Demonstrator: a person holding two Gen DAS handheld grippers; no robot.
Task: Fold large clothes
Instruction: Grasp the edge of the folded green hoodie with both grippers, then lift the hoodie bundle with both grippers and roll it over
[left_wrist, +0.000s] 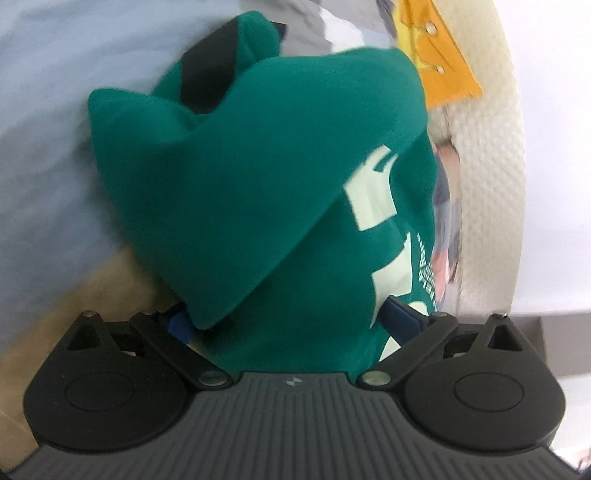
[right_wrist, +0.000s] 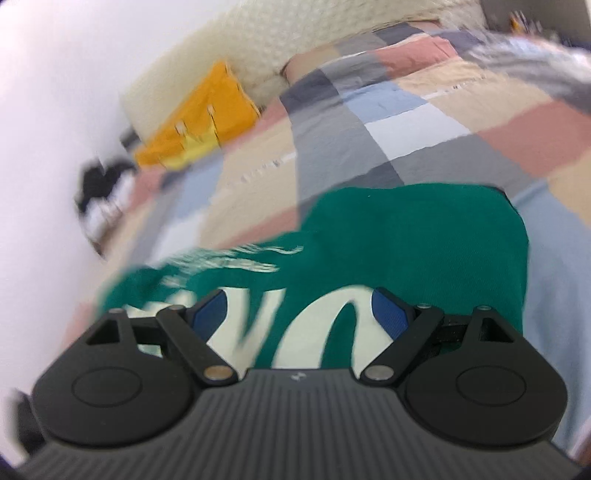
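A green garment (left_wrist: 258, 177) with white lettering lies bunched in a thick folded lump on the bed and fills the middle of the left wrist view. My left gripper (left_wrist: 290, 321) has its jaws wide apart, and the cloth lies between them and over the tips of the blue pads (left_wrist: 402, 319). In the right wrist view the same green garment (right_wrist: 406, 236) lies flat on the quilt with big white letters facing up. My right gripper (right_wrist: 299, 310) hovers just over the lettering, open, with its blue pads (right_wrist: 208, 310) clear of the cloth.
A patchwork quilt (right_wrist: 388, 122) in beige, pink, grey and blue covers the bed. An orange and yellow cloth item (right_wrist: 207, 118) lies by the cream padded headboard (right_wrist: 258, 44). A white wall (right_wrist: 55, 110) runs along the left, with dark blurred items (right_wrist: 99, 184) beside it.
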